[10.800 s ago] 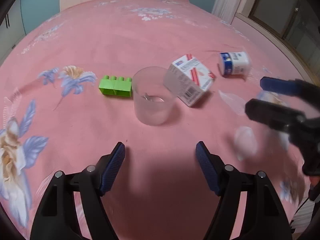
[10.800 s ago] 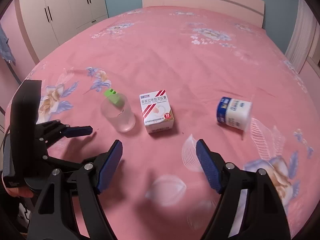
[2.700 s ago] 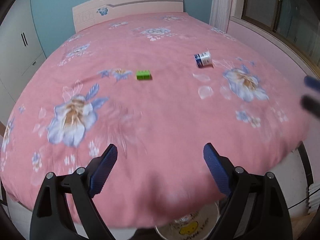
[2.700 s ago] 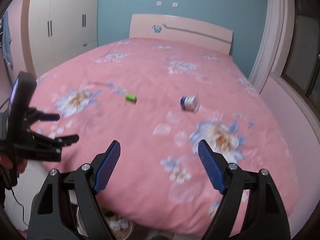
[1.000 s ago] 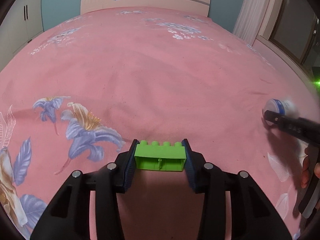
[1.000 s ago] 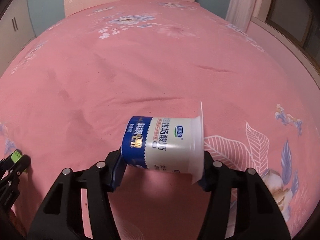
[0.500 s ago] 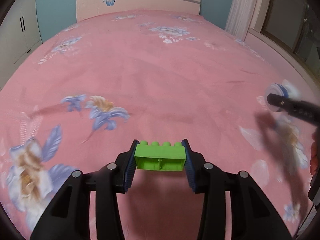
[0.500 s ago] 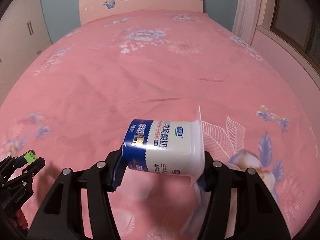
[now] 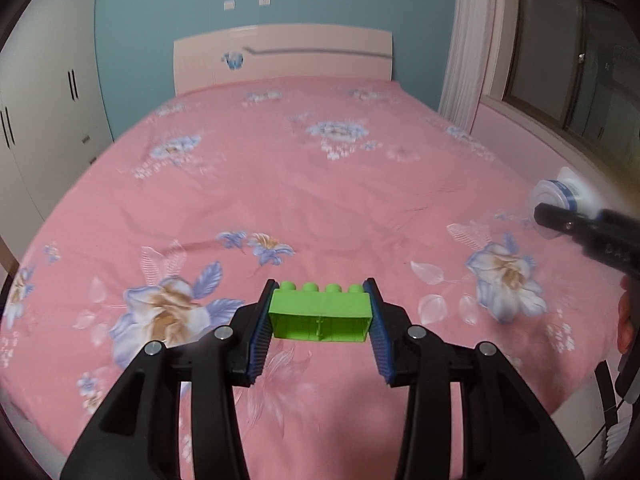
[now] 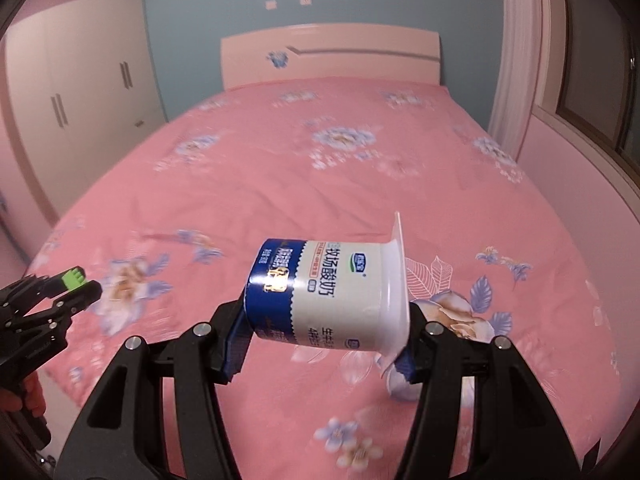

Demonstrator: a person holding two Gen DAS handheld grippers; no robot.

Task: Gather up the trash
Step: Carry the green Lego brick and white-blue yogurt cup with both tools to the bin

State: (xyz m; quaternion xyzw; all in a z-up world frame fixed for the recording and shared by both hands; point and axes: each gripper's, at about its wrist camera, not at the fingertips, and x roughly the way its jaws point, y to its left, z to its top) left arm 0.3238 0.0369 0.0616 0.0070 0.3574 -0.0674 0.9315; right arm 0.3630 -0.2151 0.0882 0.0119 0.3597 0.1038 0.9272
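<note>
My left gripper (image 9: 319, 322) is shut on a green toy brick (image 9: 319, 316) and holds it in the air above the pink bed's near part. My right gripper (image 10: 322, 320) is shut on a blue and white yogurt cup (image 10: 332, 300), held sideways with its rim to the right, above the bed. The yogurt cup also shows at the right edge of the left wrist view (image 9: 554, 196). The left gripper with the green brick (image 10: 74, 278) shows at the left of the right wrist view.
The pink flowered bed (image 9: 320, 184) fills both views, with a headboard (image 9: 282, 58) at the far end. White wardrobes (image 9: 44, 120) stand at the left. A window and curtain (image 9: 472, 48) are at the right. The bed's near edge runs along the bottom.
Both grippers have pulled back and risen from the bed with their objects still held. More of the room and the bed's near edge has come into view.
</note>
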